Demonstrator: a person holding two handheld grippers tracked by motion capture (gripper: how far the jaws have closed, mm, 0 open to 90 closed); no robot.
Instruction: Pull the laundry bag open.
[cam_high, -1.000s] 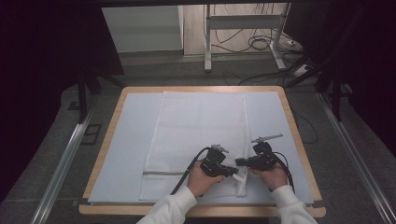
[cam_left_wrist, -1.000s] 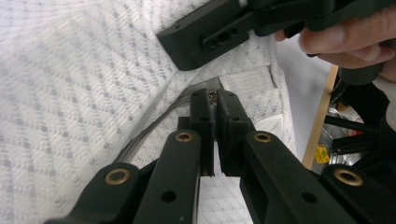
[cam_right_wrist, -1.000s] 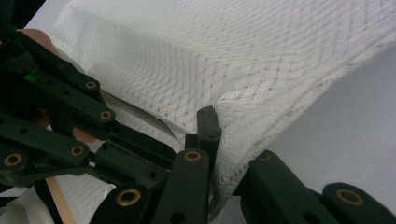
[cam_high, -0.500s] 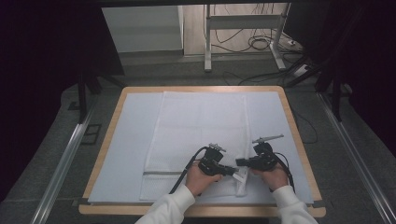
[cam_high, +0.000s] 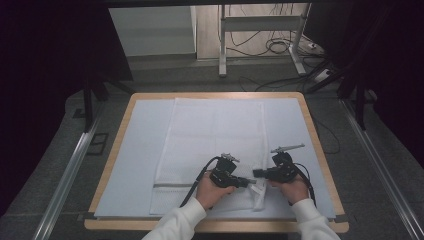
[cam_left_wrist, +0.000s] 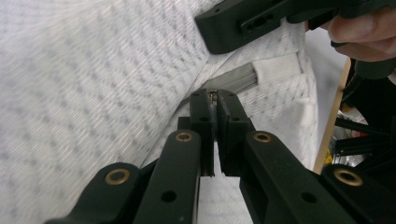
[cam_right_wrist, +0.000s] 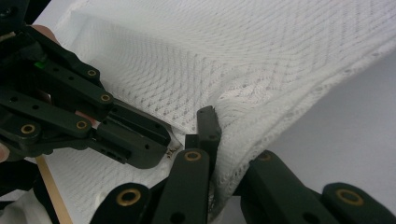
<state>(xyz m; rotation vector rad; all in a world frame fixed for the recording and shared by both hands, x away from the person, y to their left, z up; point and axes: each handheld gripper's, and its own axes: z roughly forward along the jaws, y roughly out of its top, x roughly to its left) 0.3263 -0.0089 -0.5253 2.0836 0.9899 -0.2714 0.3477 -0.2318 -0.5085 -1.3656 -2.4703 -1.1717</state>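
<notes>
Where the person's white sleeves come in at the near edge of the table (cam_high: 320, 150), both hands hold their grippers low over the near right corner of a white mesh laundry bag (cam_high: 210, 140). In the high view the left gripper (cam_high: 248, 182) points right and the right gripper (cam_high: 259, 174) points left, so their tips almost meet over the bag's near hem. Seen from the left gripper view, the left gripper (cam_left_wrist: 215, 100) has its jaws pressed together on a small metal piece beside the grey zipper strip (cam_left_wrist: 236, 81) (it looks like the zipper pull, though it is too small to be sure). Seen from the right gripper view, the right gripper (cam_right_wrist: 219, 126) is clamped on a raised fold of the mesh, with the fabric bunched between its jaws and draped over the right-hand one. Beyond the grippers the bag lies flat and lengthwise on a pale blue mat (cam_high: 135, 150) that covers the wooden-edged table. Farther off, a grey floor carries cables (cam_high: 280, 47) around a metal stand (cam_high: 260, 30).
</notes>
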